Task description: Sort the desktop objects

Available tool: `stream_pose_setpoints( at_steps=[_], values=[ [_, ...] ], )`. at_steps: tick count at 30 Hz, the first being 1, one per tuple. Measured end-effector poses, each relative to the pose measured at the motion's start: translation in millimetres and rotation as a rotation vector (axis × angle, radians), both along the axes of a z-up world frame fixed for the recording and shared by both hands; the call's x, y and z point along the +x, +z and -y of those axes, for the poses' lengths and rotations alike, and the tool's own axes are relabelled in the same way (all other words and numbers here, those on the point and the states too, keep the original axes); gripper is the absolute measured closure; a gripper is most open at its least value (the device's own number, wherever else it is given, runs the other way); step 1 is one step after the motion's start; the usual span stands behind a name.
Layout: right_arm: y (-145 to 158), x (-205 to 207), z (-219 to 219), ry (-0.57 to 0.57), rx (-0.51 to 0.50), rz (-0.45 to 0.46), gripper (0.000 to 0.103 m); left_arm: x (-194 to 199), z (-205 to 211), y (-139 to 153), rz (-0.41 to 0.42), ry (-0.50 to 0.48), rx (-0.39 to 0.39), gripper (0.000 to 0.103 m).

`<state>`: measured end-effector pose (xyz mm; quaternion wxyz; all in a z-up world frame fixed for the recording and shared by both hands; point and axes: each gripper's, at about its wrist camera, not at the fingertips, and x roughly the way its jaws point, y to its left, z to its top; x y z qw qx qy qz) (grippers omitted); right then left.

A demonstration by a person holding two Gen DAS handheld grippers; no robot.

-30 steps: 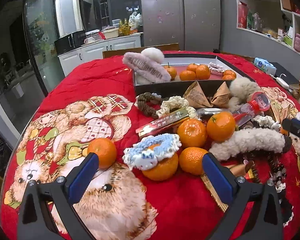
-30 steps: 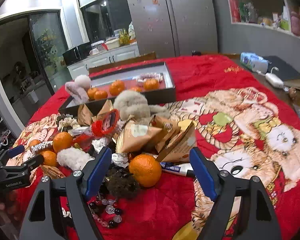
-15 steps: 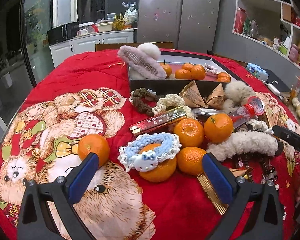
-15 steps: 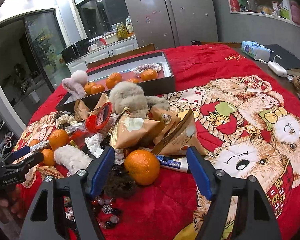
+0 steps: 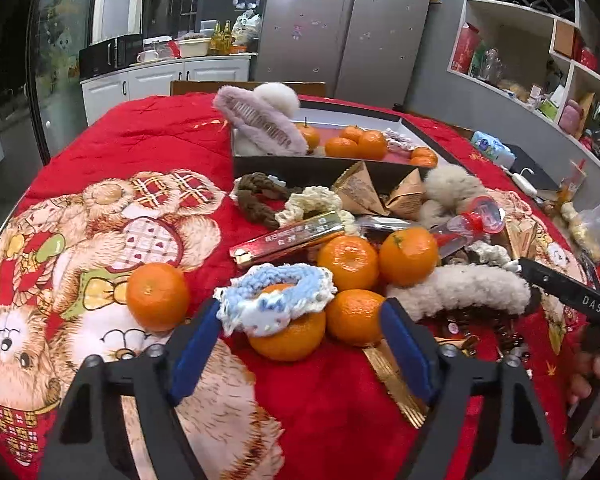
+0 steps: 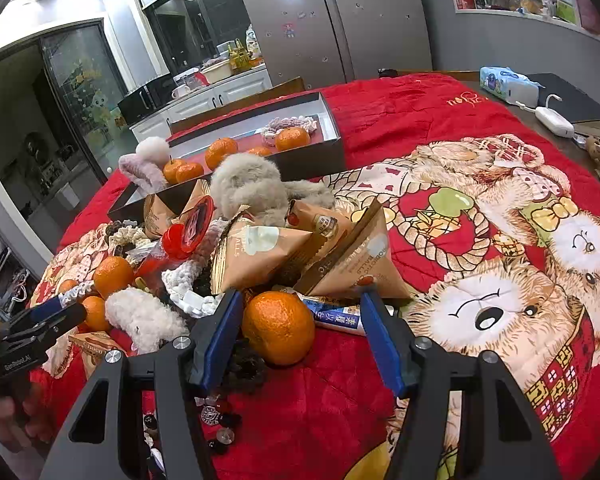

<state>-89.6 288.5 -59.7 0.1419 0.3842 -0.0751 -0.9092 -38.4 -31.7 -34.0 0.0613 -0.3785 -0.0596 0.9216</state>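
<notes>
A pile of tangerines, scrunchies, snack packets and hair clips lies on the red bear-print cloth. My left gripper (image 5: pixel 298 326) is open, its blue pads on either side of a tangerine (image 5: pixel 288 332) that wears a blue-and-white crocheted scrunchie (image 5: pixel 274 298). My right gripper (image 6: pixel 300 322) is open around another tangerine (image 6: pixel 279 327), which lies in front of tan triangular snack packets (image 6: pixel 260 254). A dark tray (image 5: pixel 328 166) at the back holds several tangerines and a fluffy pink hair clip (image 5: pixel 260 126). The tray also shows in the right wrist view (image 6: pixel 312 160).
More tangerines (image 5: pixel 158 296), a red-gold bar (image 5: pixel 288 238), a white fluffy clip (image 5: pixel 460 290), a red-capped bottle (image 6: pixel 188 232), a tube (image 6: pixel 336 318) and dark beads (image 6: pixel 216 416) crowd the pile. A tissue pack (image 6: pixel 508 84) and white charger (image 6: pixel 554 120) lie far right.
Both grippers have moved forward and down toward the pile. Each now has a tangerine between its open pads, and the jaws look a little narrower.
</notes>
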Motion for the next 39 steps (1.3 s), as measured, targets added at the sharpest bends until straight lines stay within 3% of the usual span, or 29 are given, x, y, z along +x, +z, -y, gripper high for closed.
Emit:
stream_pose_setpoints(
  at_steps=[6,14,17,25,29,33,34,35,36,39],
  values=[
    [-1,-1,0,0.0,-0.003,0.002,0.042,6,-4,3,-0.006,-0.004,-0.004,0.036],
    [0,2,-2,0.005,-0.022,0.008,0.042,13,-5,1,-0.008,0.006,-0.037,0.03],
    [0,4,-2,0.009,-0.027,0.009,0.042,14,0,-2,0.004,0.019,-0.026,0.025],
    [0,7,-3,0.015,-0.034,0.008,0.042,11,11,-7,0.028,0.028,0.04,0.025],
    [0,8,-3,0.016,-0.035,0.009,0.042,10,12,-7,0.028,-0.005,0.085,0.039],
    [1,9,-5,0.019,-0.036,0.014,0.042,9,15,-6,0.027,-0.014,0.11,0.044],
    [1,9,-5,0.019,-0.038,0.015,0.042,10,16,-6,0.026,-0.01,0.112,0.051],
    [0,8,-6,0.018,-0.039,0.017,0.042,10,17,-6,0.026,0.002,0.104,0.072],
    [0,8,-6,0.017,-0.039,0.017,0.042,9,20,-7,0.045,0.029,0.084,0.078],
    [0,8,-6,0.018,-0.039,0.017,0.042,7,25,-13,0.066,0.015,0.125,0.081]
  ],
)
